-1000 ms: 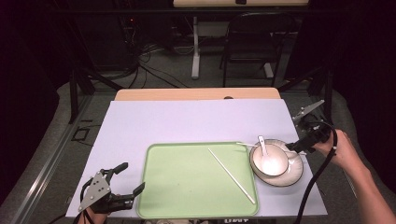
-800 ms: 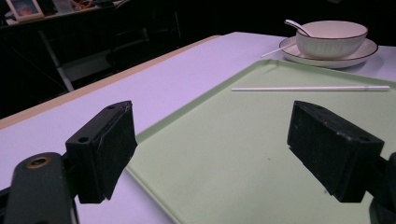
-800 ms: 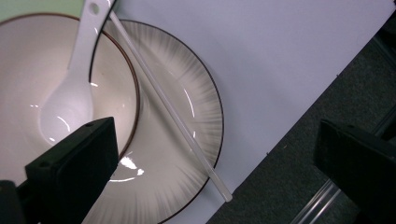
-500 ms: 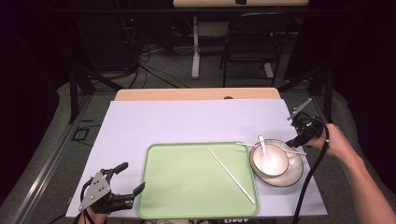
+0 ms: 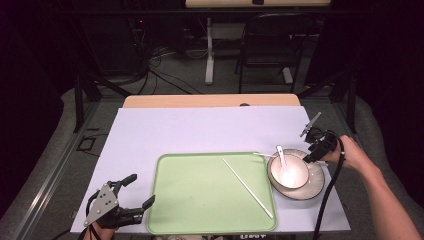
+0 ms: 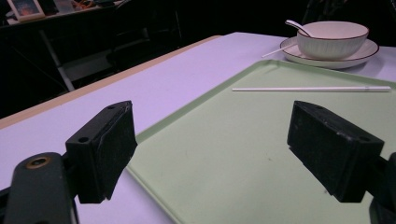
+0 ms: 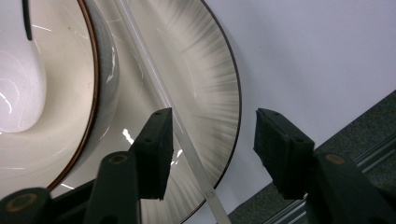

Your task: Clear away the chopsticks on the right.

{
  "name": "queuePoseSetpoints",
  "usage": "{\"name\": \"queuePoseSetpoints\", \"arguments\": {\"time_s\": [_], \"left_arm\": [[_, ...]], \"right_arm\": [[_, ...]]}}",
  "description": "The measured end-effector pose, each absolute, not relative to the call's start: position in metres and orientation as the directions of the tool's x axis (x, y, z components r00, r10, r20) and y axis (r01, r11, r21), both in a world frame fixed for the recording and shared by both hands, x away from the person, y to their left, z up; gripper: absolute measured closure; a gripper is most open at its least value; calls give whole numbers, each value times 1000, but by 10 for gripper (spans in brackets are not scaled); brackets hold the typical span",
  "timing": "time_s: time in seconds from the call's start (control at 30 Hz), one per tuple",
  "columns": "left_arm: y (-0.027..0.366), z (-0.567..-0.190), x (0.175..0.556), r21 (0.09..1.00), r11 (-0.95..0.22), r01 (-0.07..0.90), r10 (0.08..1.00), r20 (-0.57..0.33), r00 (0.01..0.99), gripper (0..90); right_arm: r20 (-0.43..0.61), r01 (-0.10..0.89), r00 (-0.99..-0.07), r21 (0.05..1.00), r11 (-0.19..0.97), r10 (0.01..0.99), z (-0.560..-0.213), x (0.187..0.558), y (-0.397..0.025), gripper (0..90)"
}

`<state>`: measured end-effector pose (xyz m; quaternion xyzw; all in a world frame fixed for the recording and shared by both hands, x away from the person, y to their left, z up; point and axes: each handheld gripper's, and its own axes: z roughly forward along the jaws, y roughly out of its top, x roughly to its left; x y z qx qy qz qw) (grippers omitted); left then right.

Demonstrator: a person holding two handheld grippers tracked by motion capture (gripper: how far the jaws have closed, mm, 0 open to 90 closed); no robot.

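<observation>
A dark room with a chair [image 5: 272, 47] and floor cables lies beyond the table [image 5: 210, 101], whose top carries a pale lilac cover [image 5: 200, 130]; on it we see a green tray [image 5: 200, 200] toward 6 o'clock, with one white chopstick [image 5: 248, 188] lying diagonally on its right half, clear in the left gripper view as well [image 6: 311, 88]; just beside the tray at 3 o'clock stands a plate [image 5: 315, 187] bearing a bowl [image 5: 289, 172], a white spoon [image 5: 281, 154] resting in the bowl; a second chopstick [image 7: 161, 93] lies across the plate beside the bowl, its end past the rim. We find the right gripper [image 7: 210, 140] over the plate's rim at 3 o'clock, jaws parted with nothing between them touching; the chopstick passes just inside its left jaw. The left gripper [image 5: 135, 192] rests at 7 o'clock off the tray's corner, jaws spread wide and empty [image 6: 210, 144].
</observation>
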<state>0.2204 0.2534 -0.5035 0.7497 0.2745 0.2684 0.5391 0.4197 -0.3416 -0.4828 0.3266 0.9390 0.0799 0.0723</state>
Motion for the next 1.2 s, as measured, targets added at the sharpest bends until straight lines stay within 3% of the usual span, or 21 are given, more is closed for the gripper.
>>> {"name": "queuePoseSetpoints", "arguments": {"time_s": [0.4, 0.77, 1.2], "left_arm": [[253, -504, 220, 956, -267, 122, 700, 105, 706, 154], [253, -503, 220, 955, -270, 121, 699, 108, 707, 154], [253, -503, 220, 955, -270, 122, 700, 108, 706, 154]], "right_arm": [[-33, 578, -805, 177, 796, 592, -493, 420, -338, 639], [-71, 580, -801, 154, 800, 595, -500, 415, -335, 798], [-57, 587, -791, 210, 782, 610, -504, 407, -337, 837]]}}
